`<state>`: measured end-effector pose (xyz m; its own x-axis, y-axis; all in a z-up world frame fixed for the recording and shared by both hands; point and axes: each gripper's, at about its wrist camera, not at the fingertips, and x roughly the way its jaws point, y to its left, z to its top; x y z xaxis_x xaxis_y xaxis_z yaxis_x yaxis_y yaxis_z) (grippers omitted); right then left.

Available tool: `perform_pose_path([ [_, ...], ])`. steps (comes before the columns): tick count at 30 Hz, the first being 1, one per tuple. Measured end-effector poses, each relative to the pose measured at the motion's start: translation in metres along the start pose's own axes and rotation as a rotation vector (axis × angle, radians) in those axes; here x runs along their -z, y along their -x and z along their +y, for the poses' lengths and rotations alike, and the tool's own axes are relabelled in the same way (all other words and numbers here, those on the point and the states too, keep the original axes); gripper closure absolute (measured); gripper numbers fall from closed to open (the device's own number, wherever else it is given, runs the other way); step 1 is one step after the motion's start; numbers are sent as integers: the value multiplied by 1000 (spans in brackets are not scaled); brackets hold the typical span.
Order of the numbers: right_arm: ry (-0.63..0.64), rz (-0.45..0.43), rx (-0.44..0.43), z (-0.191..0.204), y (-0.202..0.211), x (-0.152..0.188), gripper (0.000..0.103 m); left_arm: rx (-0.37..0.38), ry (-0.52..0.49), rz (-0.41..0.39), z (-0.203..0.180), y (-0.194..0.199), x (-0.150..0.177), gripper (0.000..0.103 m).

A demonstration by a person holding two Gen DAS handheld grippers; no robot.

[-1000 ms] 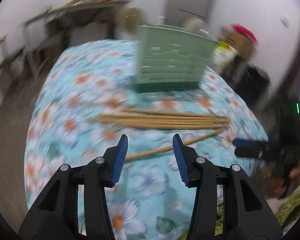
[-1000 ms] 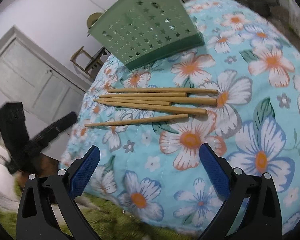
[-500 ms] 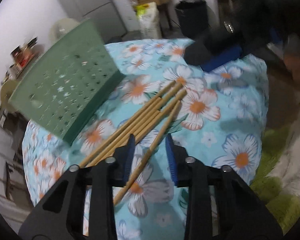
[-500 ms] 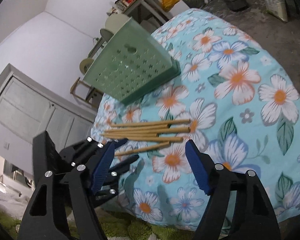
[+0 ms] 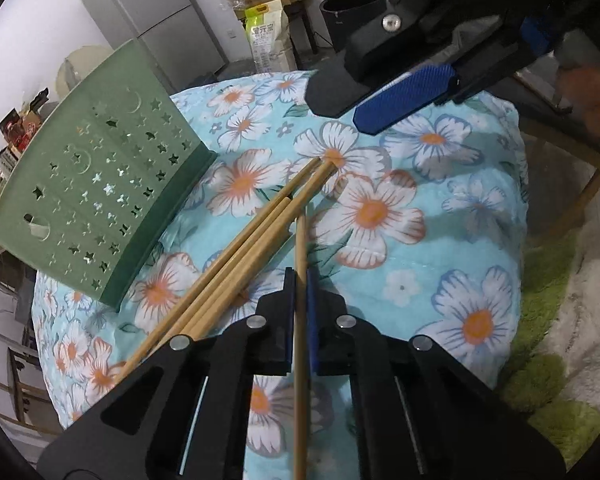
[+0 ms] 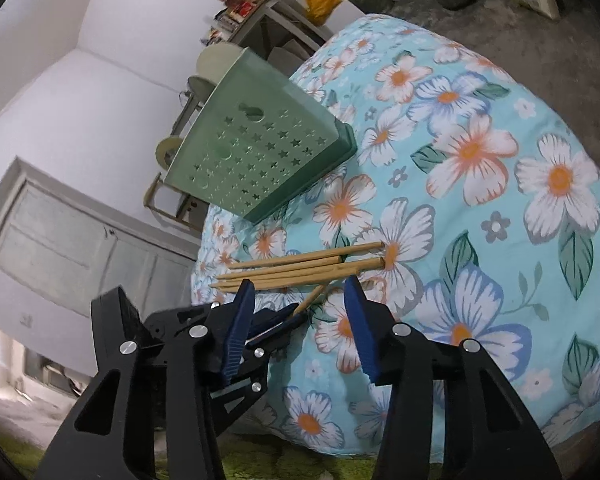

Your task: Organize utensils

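One chopstick [image 5: 300, 264] now sits clamped in the left fingers [image 5: 299, 292], which were open a second ago; right fingers [image 6: 300, 308] hover spread at one o'clock. Holder [image 5: 96, 200] next, likely.

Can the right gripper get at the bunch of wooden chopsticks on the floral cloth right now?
Probably yes: the right gripper is open just short of the bunched wooden chopsticks, nothing between; the left gripper holds only the stray one.

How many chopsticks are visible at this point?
5. One chopstick is clamped in the left gripper; the bundle of four lies on the floral tablecloth near the green holder. They overlap, so another may be hidden.
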<state>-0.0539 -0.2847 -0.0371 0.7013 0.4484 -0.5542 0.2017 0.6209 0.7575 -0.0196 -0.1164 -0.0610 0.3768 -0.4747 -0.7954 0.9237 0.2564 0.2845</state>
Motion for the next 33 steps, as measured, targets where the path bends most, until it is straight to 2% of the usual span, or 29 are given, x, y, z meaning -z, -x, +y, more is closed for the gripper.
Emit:
perform_pose_path([
  [5,-101,13,-18,-15,-4,2,66,6,76,-25,8,17,5,98],
  [12,-256,45,-70,-32,-21,4,68,27,275,-96,35,50,16,98],
  [17,-357,40,-99,-43,-30,3,69,11,421,-159,60,69,23,98],
  [21,-423,39,-113,-51,-36,2,74,-9,561,-234,84,80,28,99],
  [25,-463,47,-106,-51,-47,1,76,-26,721,-357,115,100,38,98],
  [29,-489,46,-84,-53,-54,0,77,-40,842,-461,135,118,46,99],
  [33,-506,36,-63,-53,-60,-4,83,-24,932,-491,149,119,55,99],
])
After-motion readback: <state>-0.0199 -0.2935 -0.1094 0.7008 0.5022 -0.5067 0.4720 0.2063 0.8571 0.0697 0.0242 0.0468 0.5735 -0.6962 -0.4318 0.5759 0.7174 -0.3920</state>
